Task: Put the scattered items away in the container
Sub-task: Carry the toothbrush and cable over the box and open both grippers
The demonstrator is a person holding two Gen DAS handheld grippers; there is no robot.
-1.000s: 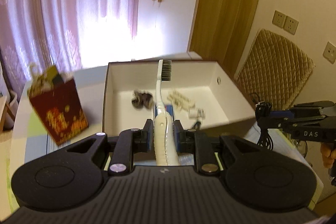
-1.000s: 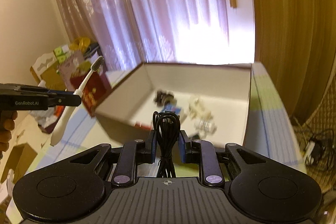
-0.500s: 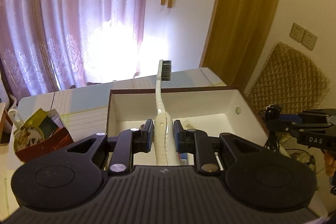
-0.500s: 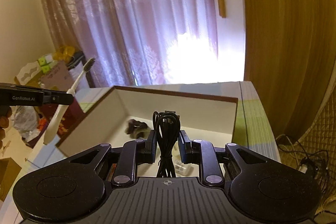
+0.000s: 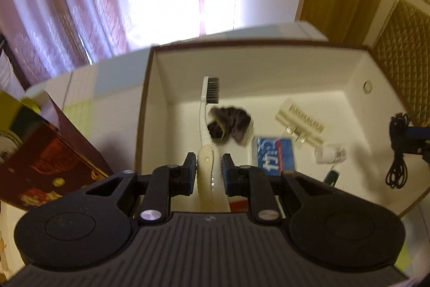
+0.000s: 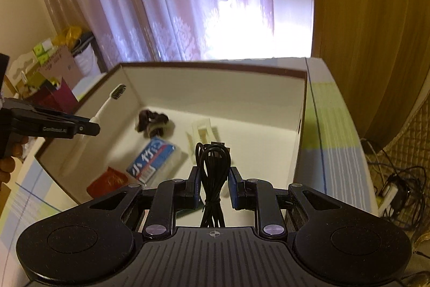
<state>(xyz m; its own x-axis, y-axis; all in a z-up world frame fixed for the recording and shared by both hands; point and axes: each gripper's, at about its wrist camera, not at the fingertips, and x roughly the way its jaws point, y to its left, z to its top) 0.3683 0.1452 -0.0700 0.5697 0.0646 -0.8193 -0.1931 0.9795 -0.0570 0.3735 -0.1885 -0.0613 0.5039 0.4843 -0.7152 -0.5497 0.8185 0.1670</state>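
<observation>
A box with white inside walls (image 5: 150,98) holds a dark scrunchie (image 5: 231,125), a blue tissue pack (image 5: 274,155) and a cream clip (image 5: 301,120). My left gripper (image 5: 208,171) is shut on a white toothbrush (image 5: 204,120), whose dark bristles point over the box's left half. At the right edge of the left wrist view, the right gripper (image 5: 411,136) hangs a black cable (image 5: 397,152) above the box. In the right wrist view my right gripper (image 6: 214,175) is shut on that coiled cable (image 6: 213,160), over the box's (image 6: 215,88) near side. The left gripper (image 6: 80,127) and toothbrush (image 6: 107,105) show at left.
A red gift bag (image 5: 48,152) stands on the table just left of the box. A red packet (image 6: 110,180) lies in the box's near corner. The striped tablecloth (image 6: 336,125) runs along the box's right side. Loose cables (image 6: 397,192) lie on the floor beyond, and cartons (image 6: 53,63) sit far left.
Both grippers have tipped downward and come in over the box. The toothbrush head and the cable now hang above the box's inside instead of above its rim.
</observation>
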